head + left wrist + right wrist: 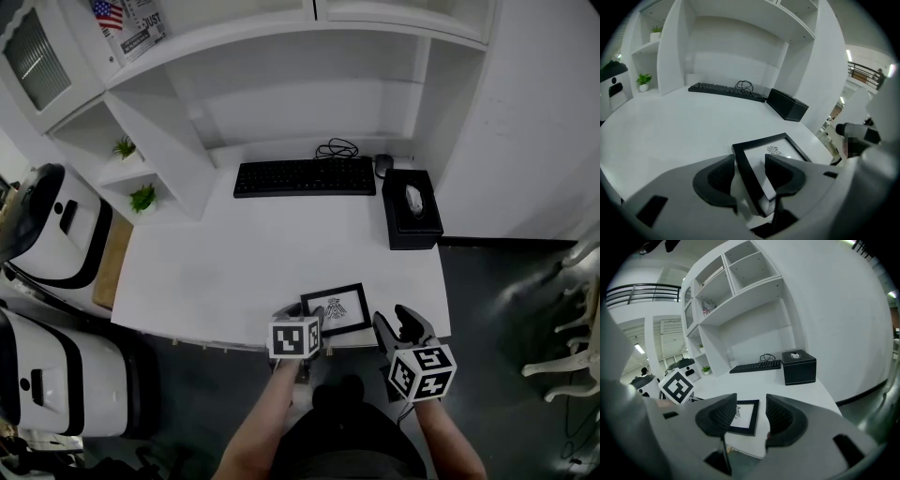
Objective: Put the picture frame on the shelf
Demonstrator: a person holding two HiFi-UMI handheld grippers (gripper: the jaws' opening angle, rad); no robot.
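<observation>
Black-rimmed and lying flat, the picture frame (pixel 336 308) sits on the white table (pixel 234 262) close to its front edge, well short of the keyboard (pixel 305 176) and the black box (pixel 412 208) at the back. The left gripper (pixel 750 161) points down at the frame's near left corner. Its fingers are apart, one outside the frame's left bar and the other over the glass, so the bar runs between them without being clamped as far as the left gripper view shows. The right gripper (pixel 751 399) hovers just off the table's front edge to the right of the frame, its fingers spread wide with nothing in them. The step in hand looks like taking hold of the frame. To do it well, the left fingers should slide further along the bar before closing, so the grip lands on a good length of rim and not on the corner tip, where the frame could pivot and swing. The lower finger needs to get under the rim, perhaps by drawing the frame slightly over the table's edge. The free right gripper could steady the far side during the lift toward the shelf unit (pixel 272 37).
</observation>
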